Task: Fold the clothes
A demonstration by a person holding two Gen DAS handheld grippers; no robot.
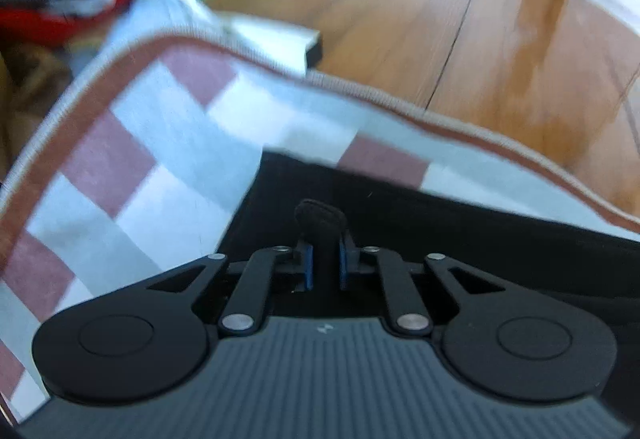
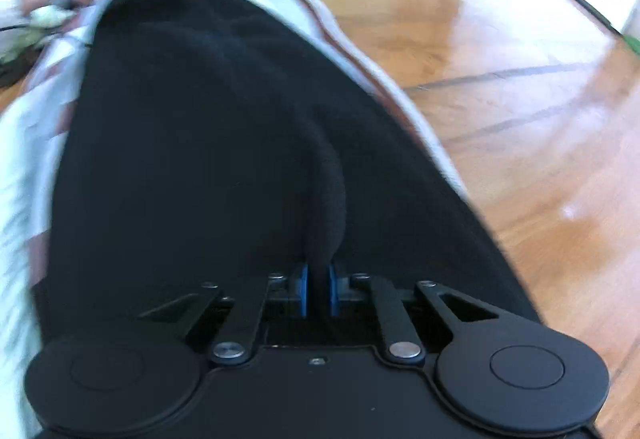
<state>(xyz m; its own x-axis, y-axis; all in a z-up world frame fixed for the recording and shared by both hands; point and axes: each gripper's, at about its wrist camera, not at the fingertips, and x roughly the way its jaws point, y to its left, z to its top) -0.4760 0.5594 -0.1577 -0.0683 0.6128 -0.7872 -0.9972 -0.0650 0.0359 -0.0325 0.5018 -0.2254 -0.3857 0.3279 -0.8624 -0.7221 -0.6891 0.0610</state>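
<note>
Both grippers, left gripper [image 1: 324,267] and right gripper [image 2: 318,295], have jaws pinched tight on the black garment [image 2: 208,143] (2 grips stretching it for folding), checked cloth [image 1: 160,143] spread beyond.

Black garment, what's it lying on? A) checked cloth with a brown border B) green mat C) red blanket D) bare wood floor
A: the black garment lies on the checked cloth with a brown border; the wood floor shows only past that border. Both the left tool and the right tool pinch folds of it.
</note>
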